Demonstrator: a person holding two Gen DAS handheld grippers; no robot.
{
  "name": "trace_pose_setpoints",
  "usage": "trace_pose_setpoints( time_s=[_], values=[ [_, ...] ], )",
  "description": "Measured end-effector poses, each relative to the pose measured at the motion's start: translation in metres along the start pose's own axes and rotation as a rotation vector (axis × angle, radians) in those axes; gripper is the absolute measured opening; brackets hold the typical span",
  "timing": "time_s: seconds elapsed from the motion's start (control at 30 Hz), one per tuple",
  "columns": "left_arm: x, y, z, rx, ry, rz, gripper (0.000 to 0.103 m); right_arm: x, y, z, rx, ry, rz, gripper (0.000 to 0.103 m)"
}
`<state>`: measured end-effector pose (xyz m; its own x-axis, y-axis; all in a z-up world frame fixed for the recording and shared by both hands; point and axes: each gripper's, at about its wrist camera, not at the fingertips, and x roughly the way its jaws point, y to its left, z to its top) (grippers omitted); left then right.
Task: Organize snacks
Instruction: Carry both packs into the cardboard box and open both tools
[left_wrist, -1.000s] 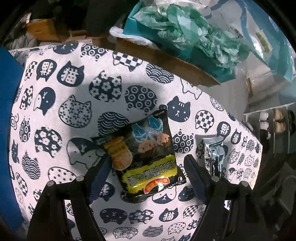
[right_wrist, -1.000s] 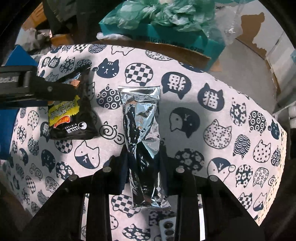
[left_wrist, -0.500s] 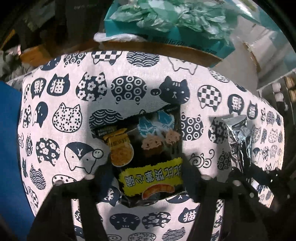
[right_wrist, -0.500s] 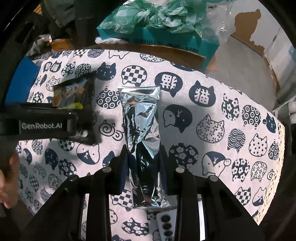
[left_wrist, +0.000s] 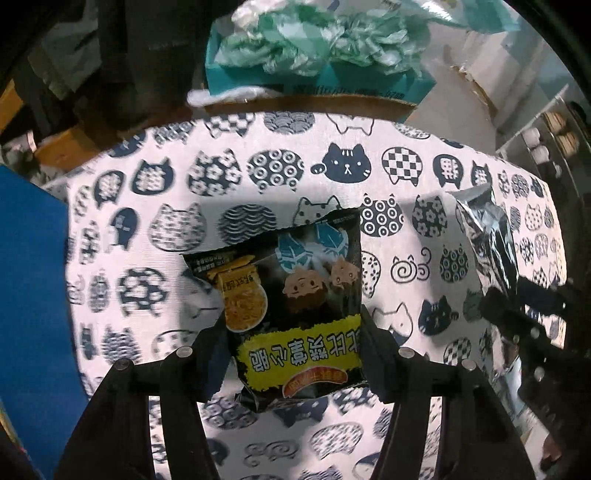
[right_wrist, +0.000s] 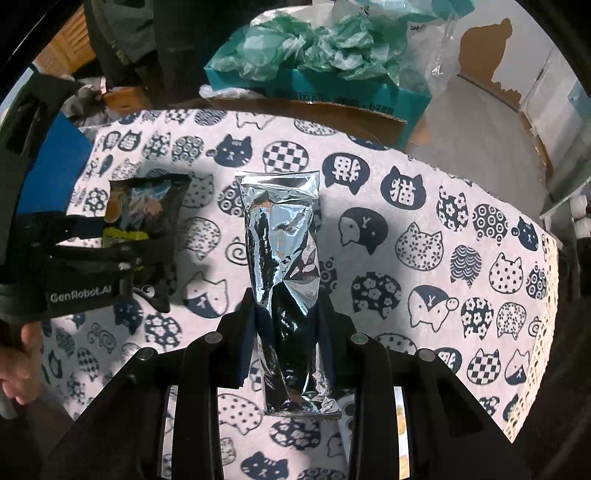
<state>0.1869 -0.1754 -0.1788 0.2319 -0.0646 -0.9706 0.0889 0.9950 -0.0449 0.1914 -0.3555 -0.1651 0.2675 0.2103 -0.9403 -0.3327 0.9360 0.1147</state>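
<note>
Left wrist view, L to R: a flat blue panel (left_wrist: 29, 295) fills the left edge, next to the white cloth printed w/ navy cat heads (left_wrist: 147, 229) that covers most of the frame. Centre-low, the left gripper (left_wrist: 293, 354) has its two black fingers pressed onto both sides of a black snack bag w/ yellow label band and cartoon print (left_wrist: 291, 295); the bag's top end points toward frame centre, the label end sits between the fingers. Above, top centre, a teal cardboard box stuffed w/ crumpled green plastic (left_wrist: 314, 70) sits past the cloth's far edge. At right edge, the long crinkled silver foil packet (left_wrist: 487, 240) runs down into the dark right gripper, only partly seen there. Right wrist view, L to R: a bare hand (right_wrist: 16, 362) at lower left edge grips the left gripper's body, marked "GenRobot.AI"; the black snack bag (right_wrist: 144, 206) sits in its fingers at left-centre, over the cloth (right_wrist: 424, 240). Frame centre, the silver foil packet (right_wrist: 284, 258) stands lengthwise, far end toward the top, near end low. The right gripper (right_wrist: 290, 332) has its fingers closed against the packet's lower half, touching both sides. Teal box (right_wrist: 317, 70) at top centre; bare pale floor upper right.
</note>
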Motion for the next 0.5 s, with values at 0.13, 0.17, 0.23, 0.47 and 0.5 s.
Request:
trace_pose_setpoints(
  time_s=[0.13, 0.17, 0.23, 0.47, 0.5],
  values=[
    [-0.023, 0.005, -0.008, 0.056, -0.043, 0.027, 0.062, -0.015, 0.009, -0.002, 0.002, -0.012, -0.005, 0.029],
    [-0.029, 0.006, -0.012, 0.071, -0.054, 0.033, 0.062, -0.018, 0.011, -0.002, 0.003, -0.016, -0.006, 0.029],
    [-0.044, 0.011, -0.017, 0.099, -0.08, 0.043, 0.062, -0.025, 0.015, -0.002, 0.006, -0.022, -0.005, 0.029],
    [-0.085, 0.022, -0.031, 0.186, -0.164, 0.082, 0.062, -0.05, 0.042, -0.006, -0.005, -0.057, 0.01, 0.029],
    [-0.091, 0.026, -0.035, 0.194, -0.175, 0.089, 0.062, -0.051, 0.047, -0.005, -0.007, -0.061, 0.013, 0.029]
  ],
)
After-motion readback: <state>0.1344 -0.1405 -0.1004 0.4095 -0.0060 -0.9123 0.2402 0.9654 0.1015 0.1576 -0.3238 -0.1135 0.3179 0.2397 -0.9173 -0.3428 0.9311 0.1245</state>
